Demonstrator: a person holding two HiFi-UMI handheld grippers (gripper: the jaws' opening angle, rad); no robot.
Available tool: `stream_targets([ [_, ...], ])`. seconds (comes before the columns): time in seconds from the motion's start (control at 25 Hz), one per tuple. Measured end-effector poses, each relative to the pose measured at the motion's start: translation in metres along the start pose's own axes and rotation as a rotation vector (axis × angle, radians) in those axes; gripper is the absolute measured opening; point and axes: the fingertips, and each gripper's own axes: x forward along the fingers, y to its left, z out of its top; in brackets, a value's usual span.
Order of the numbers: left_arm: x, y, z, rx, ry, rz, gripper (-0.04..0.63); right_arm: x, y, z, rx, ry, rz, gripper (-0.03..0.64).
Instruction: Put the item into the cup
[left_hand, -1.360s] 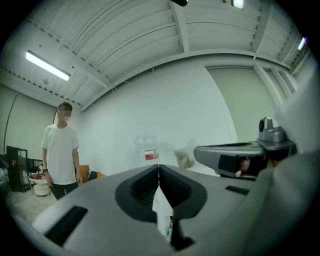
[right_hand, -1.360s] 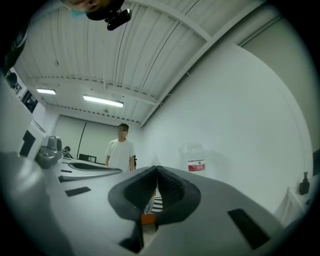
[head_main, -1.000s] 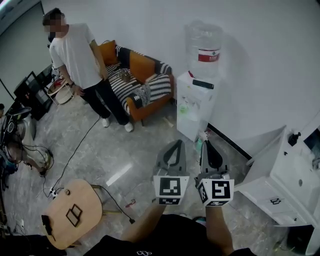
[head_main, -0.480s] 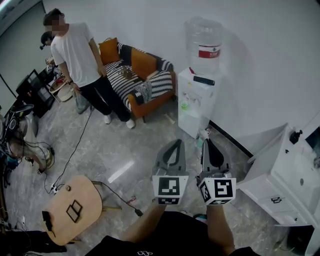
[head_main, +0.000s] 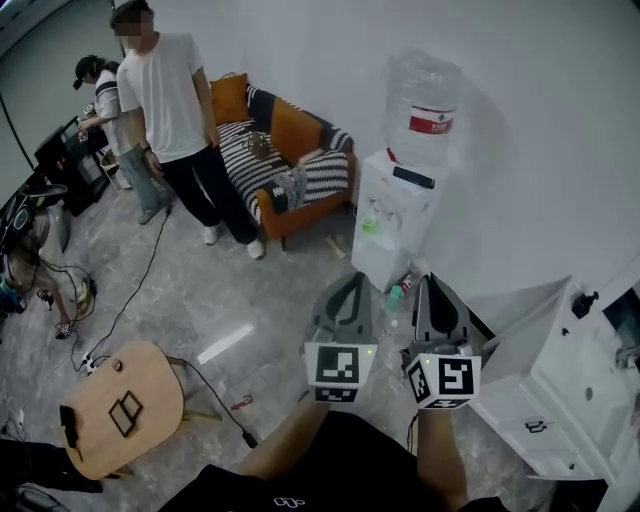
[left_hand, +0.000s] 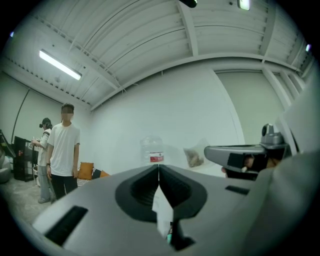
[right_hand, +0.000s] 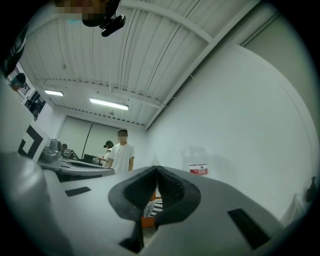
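No cup or loose item shows clearly in any view. In the head view my left gripper (head_main: 350, 282) and right gripper (head_main: 430, 284) are held side by side in the air above the floor, pointing toward a water dispenser (head_main: 395, 230). Both are shut with nothing between the jaws. The left gripper view has my left gripper (left_hand: 158, 169) closed tip to tip, with the dispenser's bottle (left_hand: 152, 152) straight beyond it. In the right gripper view my right gripper (right_hand: 156, 171) is likewise closed, and the bottle (right_hand: 196, 159) stands to its right.
An orange and striped sofa (head_main: 285, 165) stands against the back wall. A person in a white shirt (head_main: 170, 110) stands by it, a second person (head_main: 105, 115) behind. A round wooden stool (head_main: 120, 410) is at lower left, white cabinets (head_main: 570, 385) at right, cables (head_main: 150, 290) on the floor.
The head view has swung, so the room slid up and right. A second person has come into view at the left. Both grippers stay shut and side by side.
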Motion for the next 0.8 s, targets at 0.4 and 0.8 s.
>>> stream_targets([
  [0.4,0.156,0.078,-0.050,0.011,0.045,0.008,0.012,0.138,-0.048,-0.065,0.008,0.035,-0.046,0.011],
  [0.8,0.369,0.167,-0.088,-0.038,0.167,-0.100,0.012,0.378,-0.096,-0.123,0.090,0.109,-0.084,0.011],
])
